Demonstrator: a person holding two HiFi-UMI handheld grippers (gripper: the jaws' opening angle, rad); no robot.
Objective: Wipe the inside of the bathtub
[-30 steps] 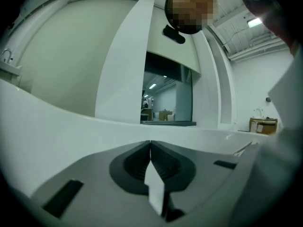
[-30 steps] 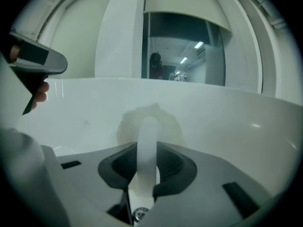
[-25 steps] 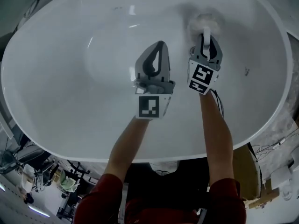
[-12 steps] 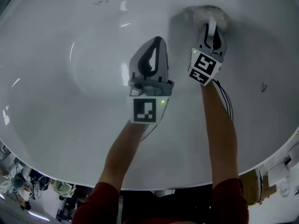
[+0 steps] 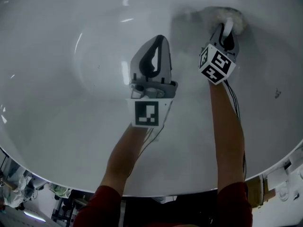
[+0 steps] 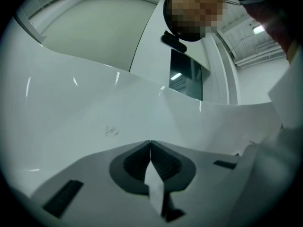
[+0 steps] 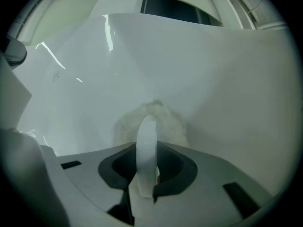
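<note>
Reaching down into a white bathtub [image 5: 71,108] with a gripper in each hand, red sleeves [image 5: 106,200] pushed up at the near rim. Clamping the right gripper [image 5: 227,31] firmly on a white arched handle [image 7: 146,136], jaws closed against both sides of it, and pressing the fluffy white pad [image 5: 221,14] at the handle's end against the curved inner wall at the tub's far side. Seen from the right gripper view [image 7: 147,151], sitting just past the jaw tips, flat on the smooth white surface where the wall bends upward [image 7: 163,118]. Holding the left gripper [image 5: 161,38] just beside the right one, nearer the middle of the tub, jaws brought fully together with nothing between them. Confirming that in the left gripper view [image 6: 150,144], tips meeting in a thin line over bare white enamel. Showing a faint dark scuff mark [image 6: 111,131] on the wall ahead of the left gripper, and another small speck [image 5: 277,94] toward the tub's right side. Trailing a thin dark cable [image 5: 235,109] along the right forearm.
</note>
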